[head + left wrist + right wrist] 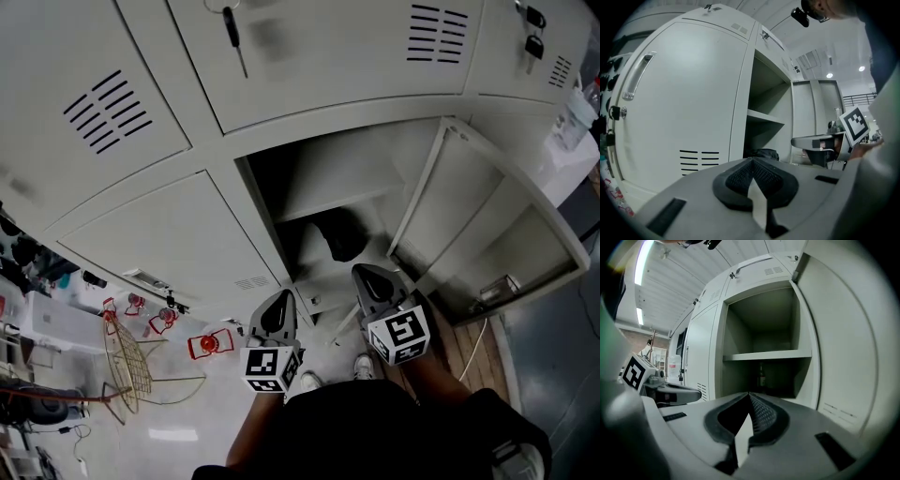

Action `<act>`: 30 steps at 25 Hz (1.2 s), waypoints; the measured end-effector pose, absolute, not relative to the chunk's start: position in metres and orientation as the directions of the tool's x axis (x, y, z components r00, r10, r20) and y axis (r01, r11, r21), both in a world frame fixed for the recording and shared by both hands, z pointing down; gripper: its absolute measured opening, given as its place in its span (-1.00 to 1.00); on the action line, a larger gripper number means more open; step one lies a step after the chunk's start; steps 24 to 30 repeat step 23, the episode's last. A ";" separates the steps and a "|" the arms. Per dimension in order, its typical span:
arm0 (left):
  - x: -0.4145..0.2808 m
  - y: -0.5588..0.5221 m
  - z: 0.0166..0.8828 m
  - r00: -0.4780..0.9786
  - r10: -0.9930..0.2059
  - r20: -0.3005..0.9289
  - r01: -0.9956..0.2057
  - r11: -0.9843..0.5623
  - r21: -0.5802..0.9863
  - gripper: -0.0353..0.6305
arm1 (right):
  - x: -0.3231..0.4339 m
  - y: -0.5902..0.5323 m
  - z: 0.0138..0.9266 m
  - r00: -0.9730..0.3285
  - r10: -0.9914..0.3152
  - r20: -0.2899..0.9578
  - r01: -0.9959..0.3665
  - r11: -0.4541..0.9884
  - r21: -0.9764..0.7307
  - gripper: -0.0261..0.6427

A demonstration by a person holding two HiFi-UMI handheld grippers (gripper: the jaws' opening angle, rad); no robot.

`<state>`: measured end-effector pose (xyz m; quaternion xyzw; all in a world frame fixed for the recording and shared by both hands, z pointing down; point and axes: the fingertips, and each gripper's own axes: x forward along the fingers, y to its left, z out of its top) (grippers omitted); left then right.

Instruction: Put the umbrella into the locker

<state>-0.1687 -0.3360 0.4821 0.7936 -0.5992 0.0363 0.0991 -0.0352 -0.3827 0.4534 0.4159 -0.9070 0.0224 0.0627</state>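
Note:
The open locker (309,178) has a shelf (342,202) across it. Below the shelf lies a black bundle, the umbrella (339,234), also a dark lump (761,153) in the left gripper view. Neither gripper touches it. My left gripper (278,314) hovers in front of the locker's left post with jaws shut and empty (752,159). My right gripper (373,281) sits just before the opening, its jaws closed on nothing (750,394). In the right gripper view a dim upright shape (761,376) stands under the shelf (764,355); I cannot tell what it is.
The locker door (478,211) stands swung out to the right. Closed lockers (159,234) flank the opening, with keys (234,33) hanging above. A wire frame (127,366) and small red things (210,344) lie on the floor at left. The person's shoes (307,380) are below the grippers.

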 end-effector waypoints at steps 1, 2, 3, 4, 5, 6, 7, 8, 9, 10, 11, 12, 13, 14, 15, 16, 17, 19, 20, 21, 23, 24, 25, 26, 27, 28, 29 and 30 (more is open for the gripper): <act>-0.169 -0.336 0.481 0.279 -0.945 0.172 -0.958 -0.262 0.113 -0.90 | -0.034 -0.381 0.454 -0.646 -0.752 0.133 -0.758 0.653 0.008 -0.93; -0.169 -0.335 0.482 0.278 -0.944 0.176 -0.959 -0.260 0.115 -0.90 | -0.033 -0.379 0.456 -0.645 -0.752 0.135 -0.759 0.651 0.000 -0.93; -0.170 -0.335 0.483 0.277 -0.943 0.184 -0.959 -0.258 0.118 -0.90 | -0.031 -0.378 0.457 -0.644 -0.753 0.137 -0.761 0.649 -0.009 -0.93; -0.170 -0.334 0.484 0.276 -0.943 0.187 -0.959 -0.257 0.119 -0.90 | -0.030 -0.377 0.459 -0.640 -0.755 0.141 -0.764 0.645 -0.017 -0.93; -0.170 -0.335 0.483 0.276 -0.944 0.183 -0.959 -0.257 0.119 -0.90 | -0.028 -0.377 0.460 -0.634 -0.759 0.147 -0.769 0.639 -0.021 -0.93; -0.170 -0.335 0.482 0.275 -0.946 0.172 -0.959 -0.258 0.117 -0.90 | -0.026 -0.377 0.462 -0.628 -0.763 0.153 -0.774 0.633 -0.021 -0.93; -0.169 -0.336 0.480 0.276 -0.947 0.163 -0.959 -0.259 0.114 -0.90 | -0.025 -0.376 0.463 -0.622 -0.767 0.158 -0.778 0.628 -0.018 -0.93; -0.169 -0.335 0.480 0.276 -0.947 0.163 -0.959 -0.260 0.114 -0.90 | -0.024 -0.376 0.463 -0.618 -0.770 0.161 -0.781 0.624 -0.017 -0.93; -0.168 -0.335 0.482 0.278 -0.945 0.171 -0.958 -0.261 0.117 -0.90 | -0.024 -0.376 0.463 -0.615 -0.772 0.161 -0.784 0.621 -0.016 -0.93; -0.167 -0.335 0.483 0.280 -0.943 0.179 -0.958 -0.261 0.120 -0.90 | -0.023 -0.377 0.463 -0.612 -0.775 0.160 -0.786 0.618 -0.016 -0.93; -0.166 -0.335 0.483 0.281 -0.942 0.182 -0.957 -0.262 0.122 -0.90 | -0.023 -0.377 0.463 -0.609 -0.777 0.158 -0.789 0.615 -0.015 -0.93; -0.166 -0.335 0.483 0.282 -0.942 0.183 -0.957 -0.263 0.122 -0.90 | -0.022 -0.378 0.462 -0.605 -0.780 0.157 -0.791 0.611 -0.013 -0.93; -0.166 -0.335 0.483 0.283 -0.942 0.182 -0.957 -0.264 0.121 -0.90 | -0.022 -0.378 0.462 -0.602 -0.783 0.156 -0.794 0.607 -0.012 -0.93; -0.166 -0.334 0.483 0.282 -0.942 0.182 -0.957 -0.264 0.119 -0.90 | -0.021 -0.379 0.462 -0.598 -0.786 0.155 -0.797 0.604 -0.012 -0.93; -0.166 -0.334 0.483 0.282 -0.942 0.183 -0.957 -0.264 0.119 -0.90 | -0.020 -0.379 0.462 -0.596 -0.788 0.155 -0.799 0.601 -0.012 -0.93; -0.166 -0.334 0.483 0.282 -0.942 0.183 -0.957 -0.263 0.119 -0.90 | -0.019 -0.379 0.463 -0.594 -0.790 0.155 -0.800 0.600 -0.011 -0.93; -0.166 -0.334 0.483 0.281 -0.942 0.183 -0.957 -0.263 0.120 -0.90 | -0.019 -0.379 0.463 -0.592 -0.791 0.155 -0.801 0.598 -0.010 -0.93; -0.165 -0.334 0.484 0.282 -0.941 0.188 -0.957 -0.263 0.121 -0.90 | -0.018 -0.379 0.462 -0.590 -0.793 0.153 -0.803 0.596 -0.006 -0.93; -0.165 -0.334 0.485 0.283 -0.940 0.189 -0.957 -0.264 0.121 -0.90 | -0.018 -0.379 0.462 -0.589 -0.794 0.153 -0.803 0.595 -0.004 -0.93; -0.165 -0.334 0.485 0.284 -0.940 0.190 -0.957 -0.265 0.120 -0.90 | -0.018 -0.380 0.462 -0.588 -0.795 0.152 -0.804 0.594 -0.002 -0.93; -0.164 -0.335 0.484 0.287 -0.939 0.189 -0.956 -0.269 0.117 -0.90 | -0.018 -0.380 0.462 -0.586 -0.796 0.151 -0.805 0.593 0.002 -0.93; -0.164 -0.335 0.484 0.287 -0.939 0.189 -0.956 -0.269 0.117 -0.90 | -0.018 -0.380 0.462 -0.586 -0.796 0.151 -0.805 0.593 0.002 -0.93; -0.164 -0.335 0.484 0.287 -0.939 0.189 -0.956 -0.269 0.117 -0.90 | -0.018 -0.380 0.462 -0.586 -0.796 0.151 -0.805 0.593 0.002 -0.93; -0.164 -0.335 0.484 0.287 -0.939 0.189 -0.956 -0.269 0.117 -0.90 | -0.018 -0.380 0.462 -0.586 -0.796 0.151 -0.805 0.593 0.002 -0.93; -0.164 -0.335 0.484 0.287 -0.939 0.189 -0.956 -0.269 0.117 -0.90 | -0.018 -0.380 0.462 -0.586 -0.796 0.151 -0.805 0.593 0.002 -0.93; -0.164 -0.335 0.484 0.287 -0.939 0.189 -0.956 -0.269 0.117 -0.90 | -0.018 -0.380 0.462 -0.586 -0.796 0.151 -0.805 0.593 0.002 -0.93; -0.164 -0.335 0.484 0.287 -0.939 0.189 -0.956 -0.269 0.117 -0.90 | -0.018 -0.380 0.462 -0.586 -0.796 0.151 -0.805 0.593 0.002 -0.93; -0.164 -0.335 0.484 0.287 -0.939 0.189 -0.956 -0.269 0.117 -0.90 | -0.018 -0.380 0.462 -0.586 -0.796 0.151 -0.805 0.593 0.002 -0.93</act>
